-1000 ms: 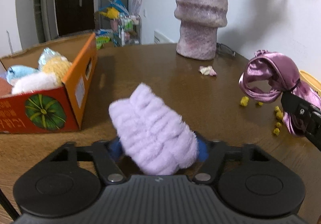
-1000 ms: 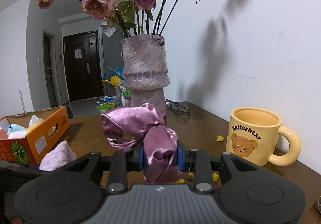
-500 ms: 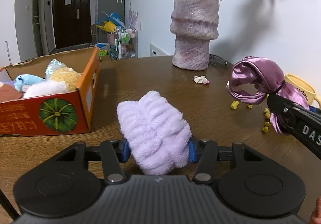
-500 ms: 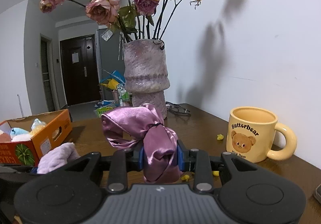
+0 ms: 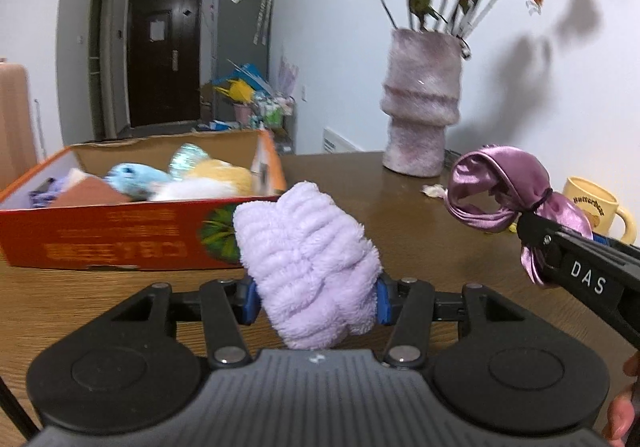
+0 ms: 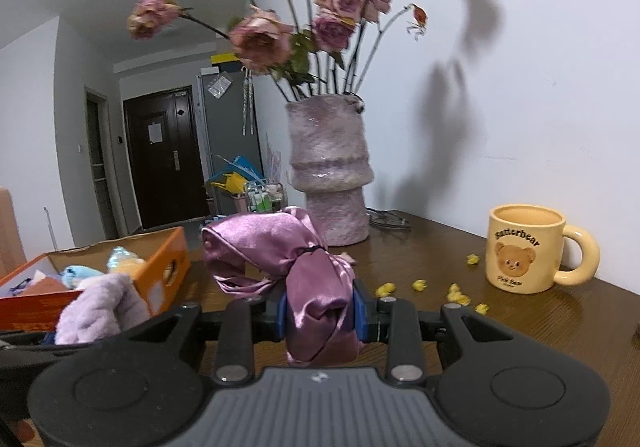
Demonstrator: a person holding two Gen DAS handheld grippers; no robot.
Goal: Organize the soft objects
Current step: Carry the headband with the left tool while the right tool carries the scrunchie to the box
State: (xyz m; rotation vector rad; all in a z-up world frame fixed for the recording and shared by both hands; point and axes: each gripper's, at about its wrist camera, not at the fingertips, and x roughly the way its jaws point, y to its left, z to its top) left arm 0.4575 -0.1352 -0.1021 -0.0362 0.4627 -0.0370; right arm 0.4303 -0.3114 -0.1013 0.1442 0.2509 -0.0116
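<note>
My left gripper (image 5: 314, 303) is shut on a fluffy lilac headband (image 5: 308, 267), held just above the wooden table, in front of the orange cardboard box (image 5: 120, 243). That box holds several soft toys (image 5: 168, 183). To the right, my right gripper (image 6: 320, 317) is shut on a shiny purple satin hair tie (image 6: 304, 271); it also shows at the right of the left wrist view, gripper (image 5: 538, 247) and satin hair tie (image 5: 500, 187). The lilac headband (image 6: 100, 307) and the orange box (image 6: 160, 267) appear at the left of the right wrist view.
A tall pink vase (image 6: 328, 171) with dried roses stands at the back by the white wall. A yellow bear mug (image 6: 528, 247) sits at the right, with small yellow crumbs (image 6: 420, 285) scattered on the table (image 6: 540, 327) before it. A doorway lies beyond the box.
Both grippers moved left and toward the box with their loads; the box now looks nearer and more central. The left jaws closed tighter on the lilac headband early on.
</note>
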